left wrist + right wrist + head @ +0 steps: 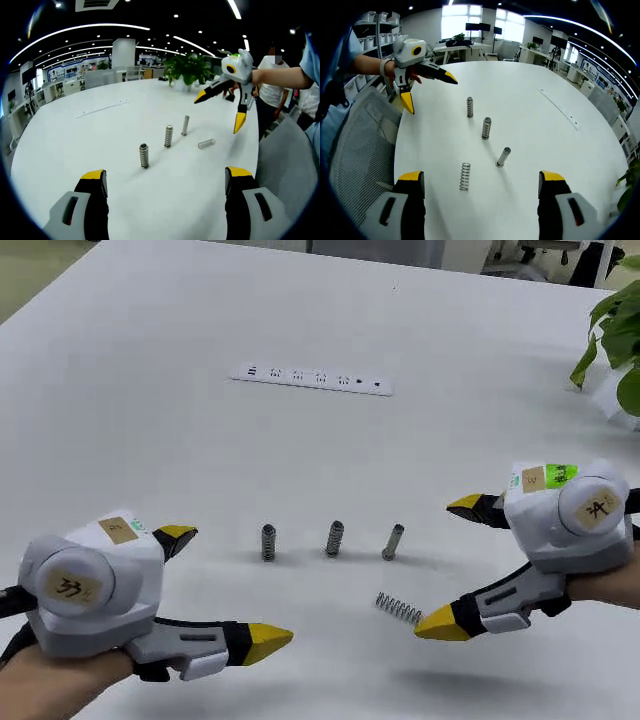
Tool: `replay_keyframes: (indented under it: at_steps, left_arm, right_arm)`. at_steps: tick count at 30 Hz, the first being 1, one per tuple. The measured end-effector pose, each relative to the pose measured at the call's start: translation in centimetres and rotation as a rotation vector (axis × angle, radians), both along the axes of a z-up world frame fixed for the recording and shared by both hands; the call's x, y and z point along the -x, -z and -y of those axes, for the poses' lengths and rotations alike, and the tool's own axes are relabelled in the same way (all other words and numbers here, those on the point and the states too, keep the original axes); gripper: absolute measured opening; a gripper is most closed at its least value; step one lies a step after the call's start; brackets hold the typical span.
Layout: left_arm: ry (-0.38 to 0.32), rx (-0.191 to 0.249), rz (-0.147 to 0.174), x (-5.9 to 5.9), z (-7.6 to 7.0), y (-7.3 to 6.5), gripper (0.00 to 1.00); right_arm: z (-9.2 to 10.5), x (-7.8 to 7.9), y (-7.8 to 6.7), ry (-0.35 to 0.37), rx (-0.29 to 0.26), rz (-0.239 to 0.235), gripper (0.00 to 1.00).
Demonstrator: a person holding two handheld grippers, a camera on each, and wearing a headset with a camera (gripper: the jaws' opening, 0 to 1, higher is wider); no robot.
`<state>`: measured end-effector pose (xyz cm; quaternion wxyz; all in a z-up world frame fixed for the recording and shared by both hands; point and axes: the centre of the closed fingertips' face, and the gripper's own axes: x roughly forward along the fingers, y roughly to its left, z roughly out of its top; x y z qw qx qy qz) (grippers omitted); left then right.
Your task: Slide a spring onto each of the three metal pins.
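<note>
Three upright metal pins stand in a row on the white table. The left pin [268, 541] and middle pin [334, 538] each wear a spring; the right pin [393, 542] is bare. A loose spring [398, 608] lies flat in front of the bare pin, close to the lower yellow tip of my right gripper [449, 562]. The right gripper view has this loose spring [465, 176] between the open jaws, left of the bare pin [503, 156]. My left gripper [235, 583] is open at the table's near left, empty, with the sprung pins [144, 155] ahead of it.
A white power strip [310, 378] lies farther back on the table. A green potted plant [615, 340] stands at the right edge. A grey mesh chair [355, 165] sits beside the table, and a person stands beyond the far edge in the left gripper view.
</note>
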<state>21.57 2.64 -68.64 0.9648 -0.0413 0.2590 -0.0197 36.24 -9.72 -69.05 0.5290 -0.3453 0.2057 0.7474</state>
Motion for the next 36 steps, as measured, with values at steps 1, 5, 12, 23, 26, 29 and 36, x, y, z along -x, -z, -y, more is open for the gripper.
replay_keyframes:
  at_steps: [1,5,12,23,26,29,36]
  left_arm:
    - [-0.001,0.001,-0.005,0.1,0.0,0.0,1.0]
    - [0.003,-0.002,-0.019,0.2,0.0,0.2,1.0]
    - [0.013,-0.01,-0.029,0.2,0.1,0.0,1.0]
    - [0.037,-0.02,-0.041,-0.3,0.5,-0.1,1.0]
    - [0.044,-0.026,-0.05,-0.1,0.4,0.0,1.0]
    - [0.062,-0.043,-0.066,0.0,0.5,0.1,1.0]
    - [0.162,-0.08,-0.067,-1.2,2.3,-0.8,0.99]
  right_arm:
    - [0.3,-0.2,0.0,0.013,-0.007,-0.002,0.96]
    - [1.2,-0.5,-0.1,0.044,-0.018,-0.009,0.96]
    - [3.2,-1.0,-0.6,0.099,-0.045,-0.019,0.95]
    - [5.6,-1.3,-0.4,0.158,-0.064,-0.032,0.95]
    - [5.9,-1.3,-0.4,0.168,-0.065,-0.036,0.95]
    - [6.2,-1.5,-0.2,0.177,-0.07,-0.041,0.95]
    - [6.7,-1.3,-0.1,0.187,-0.075,-0.051,0.95]
